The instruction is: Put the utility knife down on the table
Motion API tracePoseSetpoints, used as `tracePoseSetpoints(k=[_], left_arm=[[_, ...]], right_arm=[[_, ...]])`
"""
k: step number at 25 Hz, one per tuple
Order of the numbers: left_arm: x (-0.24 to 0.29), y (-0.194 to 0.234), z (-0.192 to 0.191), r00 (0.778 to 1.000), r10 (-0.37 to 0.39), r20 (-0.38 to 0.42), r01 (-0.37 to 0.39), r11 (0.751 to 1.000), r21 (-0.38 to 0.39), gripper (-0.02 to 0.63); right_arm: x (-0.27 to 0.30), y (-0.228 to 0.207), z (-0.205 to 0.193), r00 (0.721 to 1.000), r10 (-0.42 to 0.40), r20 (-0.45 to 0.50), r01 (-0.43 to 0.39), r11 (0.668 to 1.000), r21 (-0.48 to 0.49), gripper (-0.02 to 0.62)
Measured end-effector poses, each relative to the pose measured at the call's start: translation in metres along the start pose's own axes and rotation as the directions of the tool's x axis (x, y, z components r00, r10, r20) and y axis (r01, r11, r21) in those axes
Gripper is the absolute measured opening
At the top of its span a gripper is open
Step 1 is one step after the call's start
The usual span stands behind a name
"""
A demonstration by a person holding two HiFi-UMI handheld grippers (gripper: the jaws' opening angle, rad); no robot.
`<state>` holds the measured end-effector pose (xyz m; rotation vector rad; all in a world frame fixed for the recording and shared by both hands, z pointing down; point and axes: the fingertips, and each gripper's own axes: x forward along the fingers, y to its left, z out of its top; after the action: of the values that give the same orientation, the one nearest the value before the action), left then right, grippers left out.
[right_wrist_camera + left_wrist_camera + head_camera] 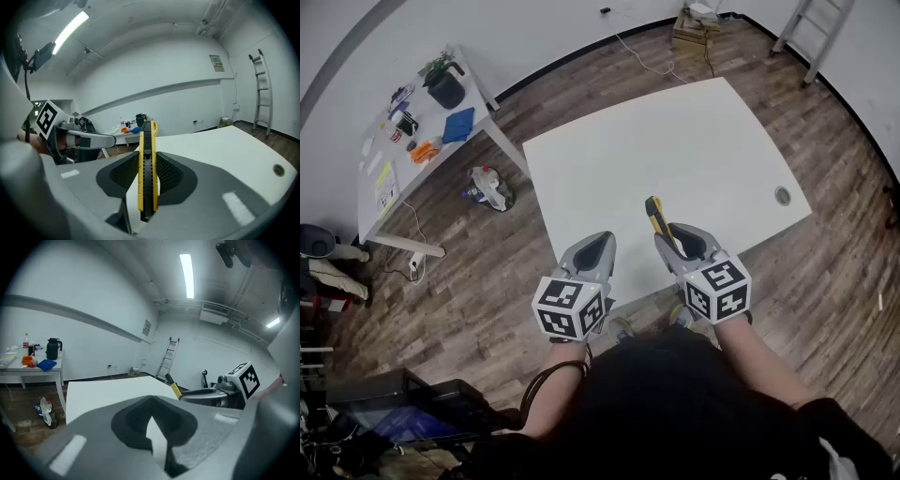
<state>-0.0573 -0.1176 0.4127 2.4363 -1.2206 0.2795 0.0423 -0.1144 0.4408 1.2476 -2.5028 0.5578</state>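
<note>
A yellow and black utility knife (654,214) stands on edge between the jaws of my right gripper (673,234), which is shut on it. In the right gripper view the knife (146,164) runs forward out of the right gripper (146,187), its tip pointing across the white table (225,145). It is held above the near edge of the white table (675,141). My left gripper (595,246) is level with it to the left, shut with nothing in it. The left gripper view shows the knife (172,385) off to the right.
A round cable hole (782,196) sits at the white table's right corner. A smaller side table (384,169) with a black jug and clutter stands far left, bottles (487,187) on the floor beside it. A ladder (806,33) and a box (694,33) are at the back.
</note>
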Motion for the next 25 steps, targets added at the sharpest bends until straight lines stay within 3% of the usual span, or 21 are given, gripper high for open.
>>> tracePoseSetpoints(k=[14, 20, 25], left_arm=[[0.001, -0.009, -0.003, 1.000, 0.007, -0.003, -0.007, 1.000, -0.013, 0.002], [-0.005, -0.007, -0.010, 1.000, 0.027, -0.010, -0.027, 0.999, -0.034, 0.002], [-0.011, 0.005, -0.015, 0.998, 0.070, -0.005, -0.070, 0.996, -0.061, 0.002]], right_arm=[[-0.003, -0.006, -0.003, 1.000, 0.029, -0.011, -0.029, 0.999, -0.016, 0.140], [0.041, -0.013, -0.027, 0.984, 0.082, -0.160, -0.107, 0.982, -0.155, 0.140], [0.103, -0.013, -0.062, 0.929, 0.142, -0.343, -0.237, 0.939, -0.251, 0.140]])
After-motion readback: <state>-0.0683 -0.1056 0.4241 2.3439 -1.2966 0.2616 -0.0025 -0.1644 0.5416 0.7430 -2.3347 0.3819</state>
